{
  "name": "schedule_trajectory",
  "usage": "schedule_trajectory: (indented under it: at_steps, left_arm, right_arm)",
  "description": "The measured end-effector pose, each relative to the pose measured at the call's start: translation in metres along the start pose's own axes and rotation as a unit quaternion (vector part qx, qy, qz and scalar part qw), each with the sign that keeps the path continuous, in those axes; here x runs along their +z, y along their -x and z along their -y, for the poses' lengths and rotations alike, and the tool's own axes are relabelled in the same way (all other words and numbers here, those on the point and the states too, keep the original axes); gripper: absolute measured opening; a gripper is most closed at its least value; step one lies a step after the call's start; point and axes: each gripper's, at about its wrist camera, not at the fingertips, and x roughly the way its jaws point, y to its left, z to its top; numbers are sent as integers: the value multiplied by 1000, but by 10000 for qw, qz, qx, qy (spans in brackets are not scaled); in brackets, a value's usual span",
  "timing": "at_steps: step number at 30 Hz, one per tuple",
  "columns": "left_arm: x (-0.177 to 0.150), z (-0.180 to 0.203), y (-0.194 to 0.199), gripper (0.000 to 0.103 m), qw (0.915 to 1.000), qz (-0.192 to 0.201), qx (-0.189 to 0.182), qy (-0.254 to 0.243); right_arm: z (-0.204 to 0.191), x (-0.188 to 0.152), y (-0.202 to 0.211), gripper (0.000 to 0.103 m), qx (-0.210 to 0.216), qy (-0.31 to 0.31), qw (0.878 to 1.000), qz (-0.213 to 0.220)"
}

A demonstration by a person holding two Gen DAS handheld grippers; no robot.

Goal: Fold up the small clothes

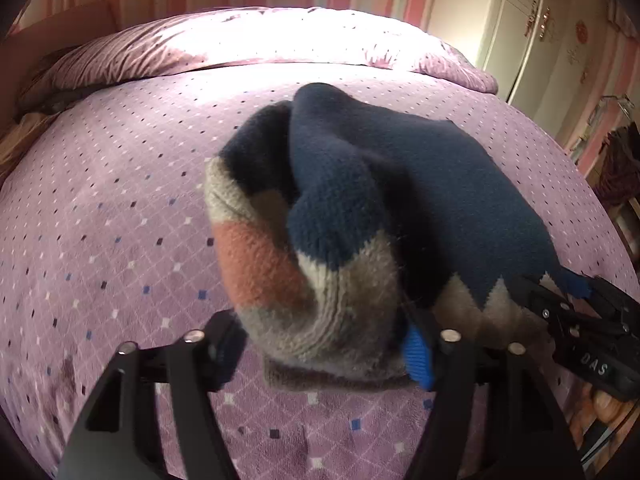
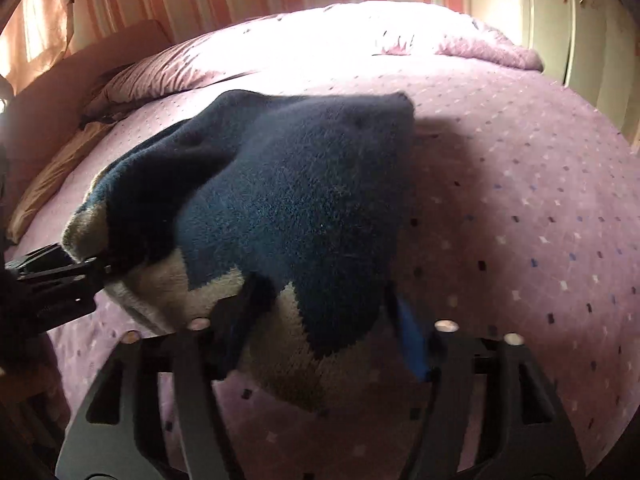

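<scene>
Closest to the lens in the left wrist view are the black fingers of the left gripper (image 1: 324, 356), spread pretty wide with the bunched hem of a small knit sweater (image 1: 360, 200) sitting between them; the blue pad side is touching the knit, but I can't tell if it's actually pinched or just resting there. Same deal in the right wrist view: the right gripper (image 2: 320, 344) has its jaws well apart with the sweater's lower edge draped between and over them, and whether it has a real hold is not clear. That right gripper also shows at the right edge of the left view (image 1: 576, 304), against the sweater's corner, and there its tips look close together on the knit. The sweater itself is mostly navy blue and fuzzy, with a zigzag band of cream, grey and a salmon-orange block near the hem, plus a darker ribbed edge at the bottom. It's crumpled and lifted into a hump, one part rolled into a tube shape on the left, the far end trailing down onto the bed (image 1: 120, 220). The bed has a purple cover with little diamond dots, and a matching pillow (image 1: 240, 44) lies at the far end, blown out by sunlight. No containers anywhere that I can see.
</scene>
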Motion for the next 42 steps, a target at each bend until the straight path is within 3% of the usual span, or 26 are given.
schedule_trajectory:
  at_steps: [3, 7, 13, 15, 17, 20, 23, 27, 34, 39, 42]
  left_arm:
    - [-9, -8, 14, 90, 9999, 66, 131, 42]
    - [-19, -21, 39, 92, 9992, 14, 305, -244]
    - [-49, -87, 106, 92, 9989, 125, 459, 17]
    - [-58, -111, 131, 100, 9985, 122, 520, 96]
    - [-68, -132, 156, 101, 9989, 185, 411, 145]
    - [-81, -154, 194, 101, 9967, 433, 666, 184]
    - [-90, -172, 218, 101, 9933, 430, 1039, 271]
    - [-98, -192, 232, 101, 9943, 267, 859, 579]
    - [-106, -195, 260, 101, 9914, 586, 965, 665]
    - [-101, -192, 275, 101, 9916, 796, 719, 719]
    - [-96, -186, 277, 101, 9892, 827, 1061, 587]
  right_arm:
    - [-17, -2, 20, 100, -241, 32, 9992, 304]
    - [-43, -4, 53, 100, -467, 77, 9982, 361]
    - [-94, -14, 120, 100, -389, -59, 9979, 514]
    - [-114, -14, 138, 100, -428, -74, 9977, 520]
    - [-135, -17, 153, 100, -431, -71, 9979, 484]
    - [-163, -21, 171, 100, -368, -90, 9982, 461]
    - [-190, -25, 180, 100, -434, -64, 9985, 340]
    - [-218, -32, 190, 100, -410, -126, 9987, 276]
    - [-240, -35, 200, 100, -521, 24, 9983, 253]
    - [-240, -34, 207, 100, -628, 61, 9973, 382]
    - [-238, -33, 208, 100, -737, 58, 9963, 432]
